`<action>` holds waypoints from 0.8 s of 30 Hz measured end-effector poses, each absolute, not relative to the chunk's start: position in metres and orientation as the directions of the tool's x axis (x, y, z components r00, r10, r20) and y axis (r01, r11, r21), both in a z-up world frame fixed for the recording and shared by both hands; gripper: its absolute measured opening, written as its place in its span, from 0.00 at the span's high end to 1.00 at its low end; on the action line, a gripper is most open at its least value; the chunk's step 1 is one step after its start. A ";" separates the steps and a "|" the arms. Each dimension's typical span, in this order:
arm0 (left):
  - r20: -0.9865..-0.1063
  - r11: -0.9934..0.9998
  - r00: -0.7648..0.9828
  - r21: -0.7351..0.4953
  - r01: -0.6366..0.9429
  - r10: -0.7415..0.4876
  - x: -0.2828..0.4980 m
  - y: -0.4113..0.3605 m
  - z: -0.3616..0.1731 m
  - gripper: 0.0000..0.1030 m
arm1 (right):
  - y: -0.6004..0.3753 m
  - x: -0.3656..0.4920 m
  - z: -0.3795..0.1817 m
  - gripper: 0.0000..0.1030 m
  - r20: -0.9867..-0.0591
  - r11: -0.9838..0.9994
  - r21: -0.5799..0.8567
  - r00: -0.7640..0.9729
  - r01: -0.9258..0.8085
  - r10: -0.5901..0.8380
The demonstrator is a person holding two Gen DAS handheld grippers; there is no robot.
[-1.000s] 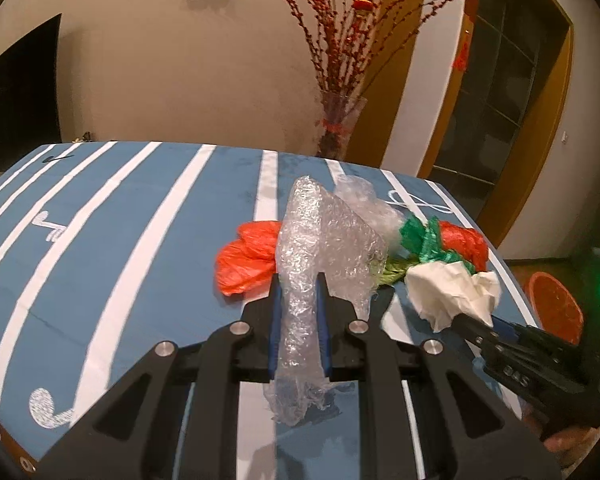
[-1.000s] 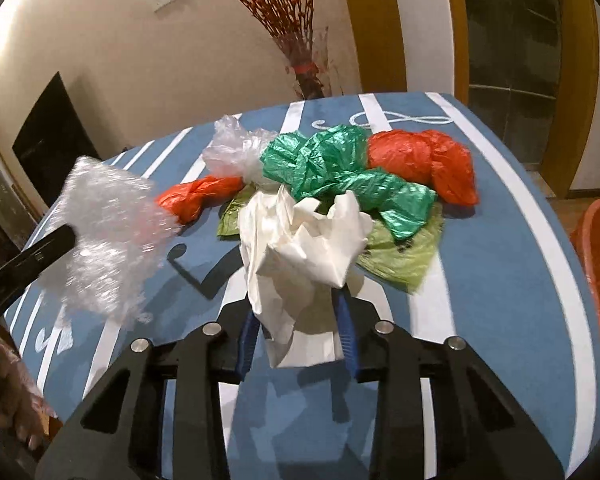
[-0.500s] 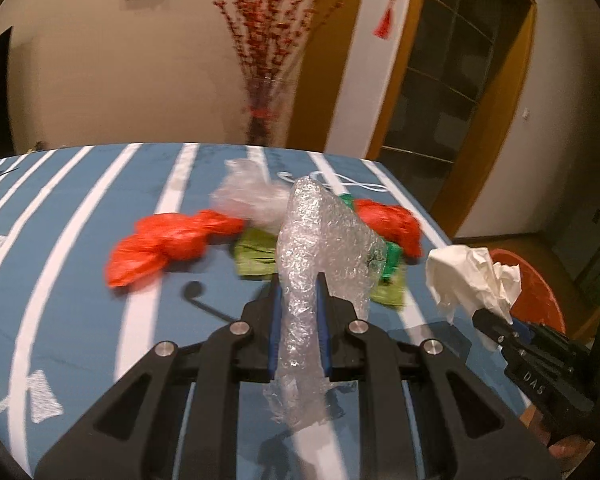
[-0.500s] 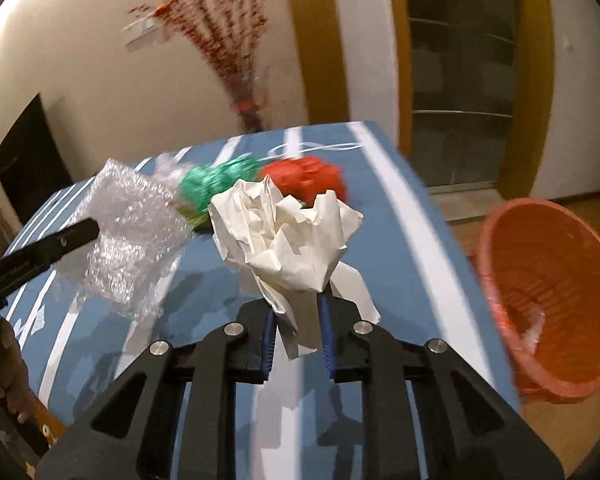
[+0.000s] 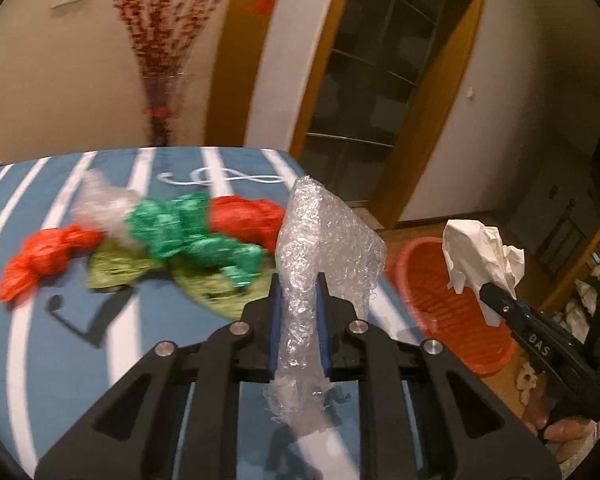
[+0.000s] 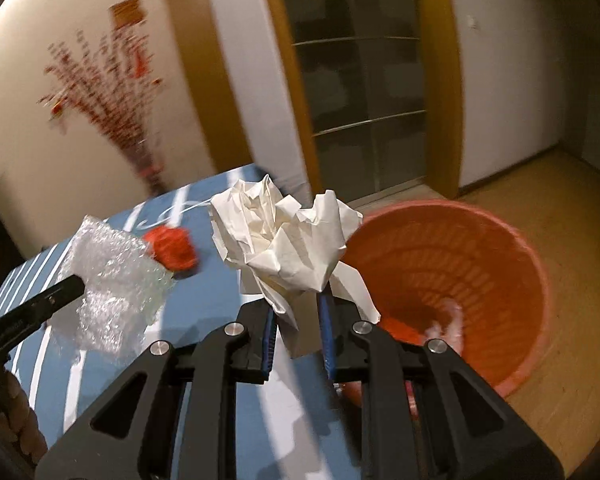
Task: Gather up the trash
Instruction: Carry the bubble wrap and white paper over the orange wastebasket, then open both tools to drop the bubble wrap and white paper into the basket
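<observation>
Crinkled clear bubble wrap (image 5: 324, 240) stands clamped in the left gripper (image 5: 299, 312) above the blue white-striped tablecloth (image 5: 60, 352). Further right, the right gripper (image 6: 296, 324) pinches crumpled white paper (image 6: 284, 240) beside the orange plastic wastebasket (image 6: 460, 264) on the floor.

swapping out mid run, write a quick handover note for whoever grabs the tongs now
Left tongs: shut on bubble wrap, above the table's edge.
Right tongs: shut on crumpled paper, near the orange basket on the floor.
Done: both pieces lifted; something pale already lies in the basket.
Left: drop both in, then fetch the red bags, green bag, yellow-green bag and clear bag.
</observation>
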State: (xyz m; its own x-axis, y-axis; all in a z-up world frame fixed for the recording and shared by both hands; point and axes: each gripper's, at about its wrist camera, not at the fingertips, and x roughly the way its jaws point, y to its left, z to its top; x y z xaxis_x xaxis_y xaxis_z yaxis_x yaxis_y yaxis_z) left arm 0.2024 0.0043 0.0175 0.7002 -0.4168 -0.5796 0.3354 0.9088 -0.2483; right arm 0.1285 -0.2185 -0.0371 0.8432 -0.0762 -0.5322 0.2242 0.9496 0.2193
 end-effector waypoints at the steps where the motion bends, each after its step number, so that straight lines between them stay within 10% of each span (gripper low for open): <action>1: -0.578 0.903 0.695 -0.253 0.347 -0.428 0.202 -0.003 0.018 0.84 | -0.225 0.127 -0.037 0.82 -0.531 0.945 0.222 0.843 0.239 -0.089; 24: -0.595 0.794 0.550 -0.286 0.536 -0.586 0.228 -0.159 0.004 0.84 | -0.331 0.121 -0.055 0.82 -0.553 0.848 0.339 0.815 0.408 -0.171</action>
State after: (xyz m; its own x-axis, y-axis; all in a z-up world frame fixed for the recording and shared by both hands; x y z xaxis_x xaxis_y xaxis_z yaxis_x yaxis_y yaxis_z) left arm 0.2281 -0.1592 0.0038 0.5501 -0.5856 -0.5954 0.5362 0.7943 -0.2857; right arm 0.1211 -0.3314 -0.0548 0.8154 -0.1710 -0.5530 0.4078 0.8477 0.3392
